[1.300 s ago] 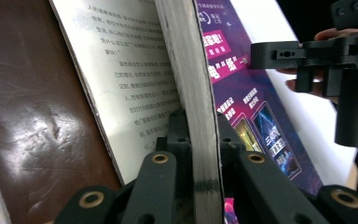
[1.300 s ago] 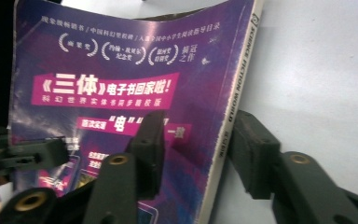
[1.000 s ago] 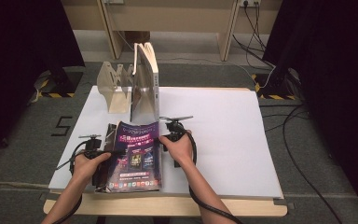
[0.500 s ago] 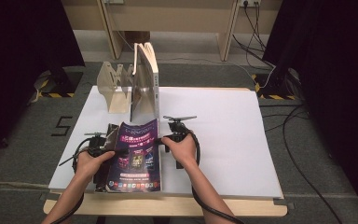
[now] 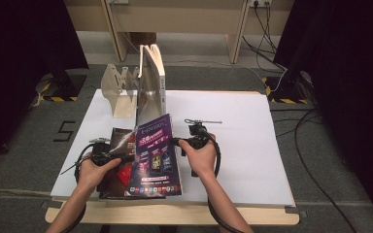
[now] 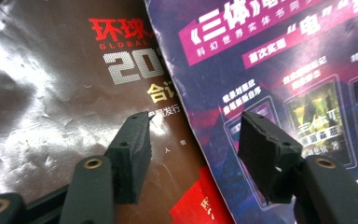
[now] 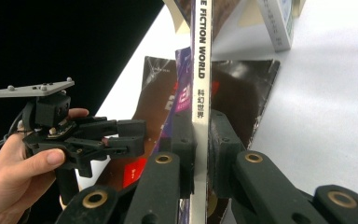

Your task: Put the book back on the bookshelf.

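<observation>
Pinching the purple magazine (image 7: pixel 199 70) by its spine, the right gripper (image 7: pixel 200 154) fingers have just closed, while the left gripper (image 6: pixel 191 144) fingers have just spread apart, empty.

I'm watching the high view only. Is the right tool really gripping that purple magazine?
Observer: Yes. The right tool has just been closing, and its pads now pinch the purple magazine by its white spine.
Operator: And the left tool?
Observer: Its jaws have just been opening, with nothing between them. They hover where the purple cover overlaps a dark magazine.
Operator: Any words on that spine?
Observer: "FICTION WORLD", plus Chinese characters.
</observation>
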